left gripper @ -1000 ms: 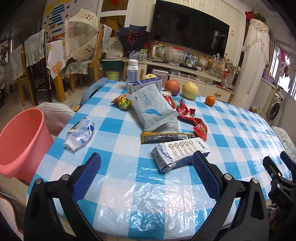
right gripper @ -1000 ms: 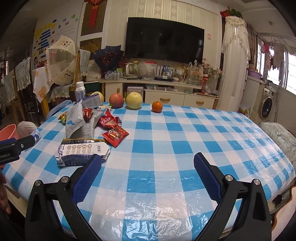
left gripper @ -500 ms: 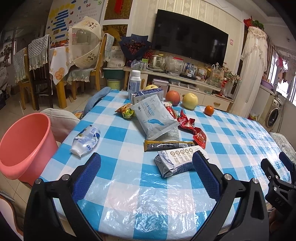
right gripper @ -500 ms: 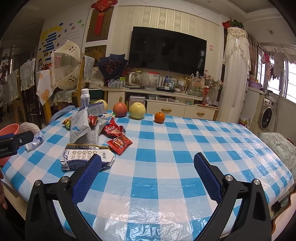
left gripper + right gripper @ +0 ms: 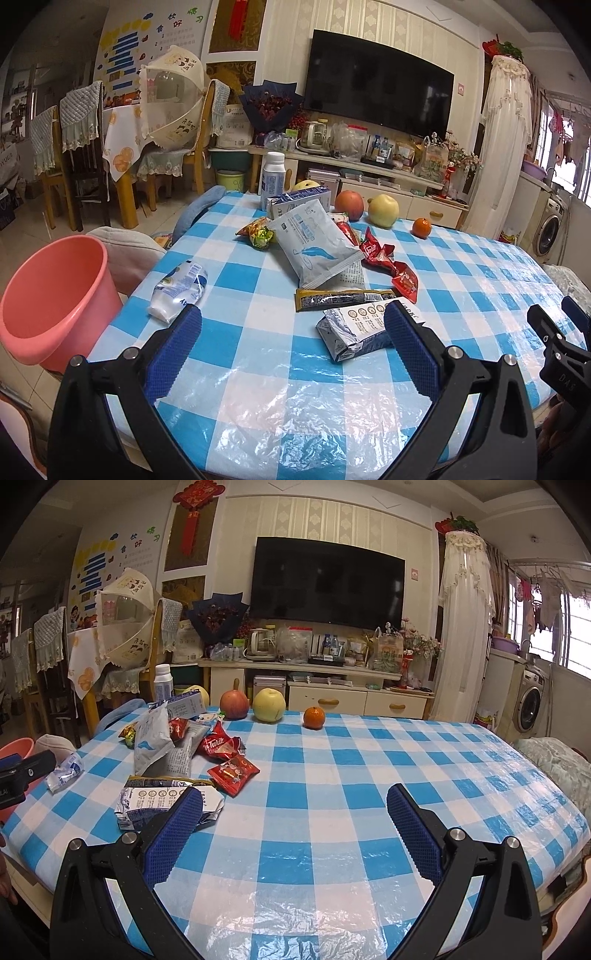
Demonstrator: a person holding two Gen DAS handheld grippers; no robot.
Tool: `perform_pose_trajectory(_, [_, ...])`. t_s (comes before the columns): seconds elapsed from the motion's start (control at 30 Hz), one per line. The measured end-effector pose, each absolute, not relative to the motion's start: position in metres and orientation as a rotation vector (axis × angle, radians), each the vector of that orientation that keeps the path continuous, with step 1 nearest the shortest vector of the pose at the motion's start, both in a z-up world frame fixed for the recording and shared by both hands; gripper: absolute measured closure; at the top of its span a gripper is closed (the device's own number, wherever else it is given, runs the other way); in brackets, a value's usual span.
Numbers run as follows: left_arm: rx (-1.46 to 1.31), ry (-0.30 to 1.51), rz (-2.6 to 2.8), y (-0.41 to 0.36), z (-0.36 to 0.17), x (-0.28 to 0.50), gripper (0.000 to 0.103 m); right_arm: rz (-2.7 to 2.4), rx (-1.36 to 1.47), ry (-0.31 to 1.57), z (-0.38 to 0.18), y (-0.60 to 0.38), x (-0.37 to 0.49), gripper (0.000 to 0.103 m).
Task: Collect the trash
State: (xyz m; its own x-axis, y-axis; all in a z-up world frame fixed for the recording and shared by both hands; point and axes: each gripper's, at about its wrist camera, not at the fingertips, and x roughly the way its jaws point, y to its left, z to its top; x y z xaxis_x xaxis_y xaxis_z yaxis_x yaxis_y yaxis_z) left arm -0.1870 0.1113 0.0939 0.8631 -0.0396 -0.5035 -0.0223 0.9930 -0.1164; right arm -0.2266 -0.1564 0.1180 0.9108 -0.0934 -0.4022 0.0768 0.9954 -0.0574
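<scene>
A table (image 5: 480,280) under a blue-and-white checked cloth fills both views, its surface covered in clear plastic. Off its left edge stands a pink bucket (image 5: 55,295), upright on the floor with nothing visible inside it. The left gripper (image 5: 291,332) hangs above the near edge with its blue-padded jaws spread wide and nothing between them; the right gripper (image 5: 293,816) hovers over the cloth farther right, equally wide apart and holding nothing. The trash lies in a loose cluster on the left half of the table: a large grey-white pouch (image 5: 314,247) sits on top of a printed paper, with a flattened milk carton (image 5: 354,328) nearest the left gripper and a long dark wrapper (image 5: 343,297) just beyond it. A crumpled white-and-blue packet (image 5: 181,291) lies apart near the table's left edge, close to the bucket. Red snack wrappers (image 5: 391,262) lie to the right of the pouch, and a small gold-green wrapper (image 5: 258,234) to its left. At the far edge stand a white bottle (image 5: 273,181), a red apple (image 5: 349,205), a yellow-green apple (image 5: 384,210) and a small orange (image 5: 422,227).
</scene>
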Motion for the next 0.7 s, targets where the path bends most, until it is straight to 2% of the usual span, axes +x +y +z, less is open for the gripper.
perform_pose_trajectory(0.43, [0.043, 0.544, -0.047, 0.089, 0.093, -0.188, 0.003, -0.070, -0.025, 0.430, 0.119, -0.158, -0.221, 0.005])
perform_pose_trajectory(0.7, [0.065, 0.591, -0.055, 0.103, 0.092, -0.181, 0.004, -0.001, 0.000, 0.511, 0.109, -0.155, -0.203, 0.005])
